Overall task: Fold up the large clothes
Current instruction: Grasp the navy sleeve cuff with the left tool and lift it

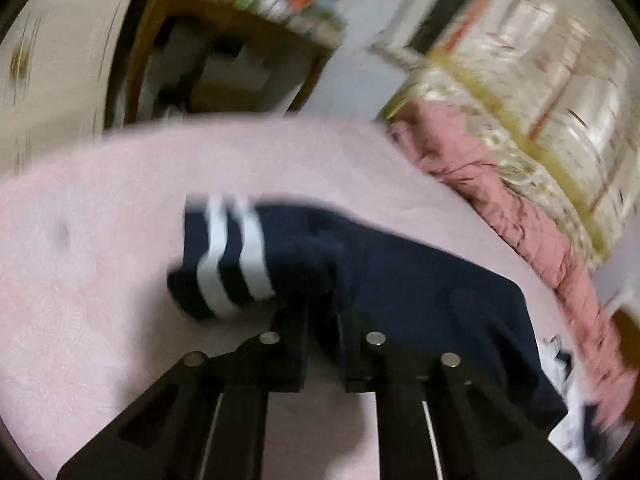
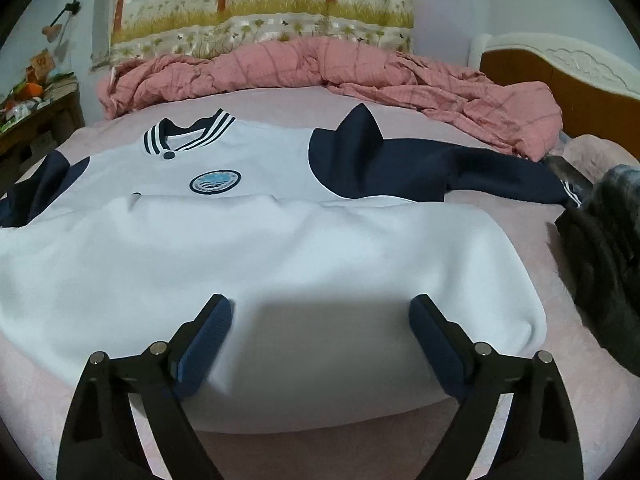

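A white and navy school jacket (image 2: 280,248) is lying spread on the pink bed sheet (image 2: 360,452), hem folded up toward the chest badge (image 2: 215,182). The left gripper (image 1: 320,300) is clenching the navy sleeve (image 1: 400,280) just beside its striped cuff (image 1: 228,256). The right gripper (image 2: 320,336) is hovering released over the white hem. Doing this well, I judge, means carrying the sleeve flat across the chest, cuff untwisted. A pink quilt (image 2: 320,68) is bunched behind.
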`<state>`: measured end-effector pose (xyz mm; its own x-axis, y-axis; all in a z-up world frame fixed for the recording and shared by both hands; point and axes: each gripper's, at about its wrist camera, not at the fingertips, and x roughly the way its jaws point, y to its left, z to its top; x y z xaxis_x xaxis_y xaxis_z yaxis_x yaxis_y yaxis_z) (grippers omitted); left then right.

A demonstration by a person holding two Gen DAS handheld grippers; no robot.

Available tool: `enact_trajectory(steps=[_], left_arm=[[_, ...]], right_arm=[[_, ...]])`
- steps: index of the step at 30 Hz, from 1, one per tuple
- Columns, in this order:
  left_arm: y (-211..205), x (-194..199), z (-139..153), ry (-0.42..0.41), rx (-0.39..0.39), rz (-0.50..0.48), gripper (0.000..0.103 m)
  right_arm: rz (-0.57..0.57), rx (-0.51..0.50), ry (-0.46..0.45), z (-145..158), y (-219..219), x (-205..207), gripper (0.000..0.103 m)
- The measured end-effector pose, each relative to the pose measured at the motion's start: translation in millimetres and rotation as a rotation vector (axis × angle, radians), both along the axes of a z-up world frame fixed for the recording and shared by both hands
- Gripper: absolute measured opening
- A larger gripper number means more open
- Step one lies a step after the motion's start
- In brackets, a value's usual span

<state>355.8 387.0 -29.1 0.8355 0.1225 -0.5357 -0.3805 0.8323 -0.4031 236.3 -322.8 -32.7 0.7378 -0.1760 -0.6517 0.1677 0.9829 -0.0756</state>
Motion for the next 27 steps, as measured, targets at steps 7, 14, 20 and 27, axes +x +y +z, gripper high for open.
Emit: enact_trajectory(steps=[7,14,20,27], left_arm=[[-126.7,-11.5,93.7,-0.204,0.186,-0.237,0.004],[-281.5,-14.6,147.9,-0.329,0.177,-0.460,0.003],[-390.5,-6.9,140.0,-0.339,0.124,-0.640,0.003],[-468.7,6.3,67.2,-0.148,0.139,-0.765,0.004]], right_arm=[[0.006,-0.043,0.002,1.0,7.0,-0.1,0.091],[0.006,-0.044,0.001,2.4,6.8,0.2,0.091],[0.003,-0.012,-0.012,3.6,2.1,-0.2,0.091],[0.007,0.018,-0.011,3.3,-2.0,-0.4,0.091]])
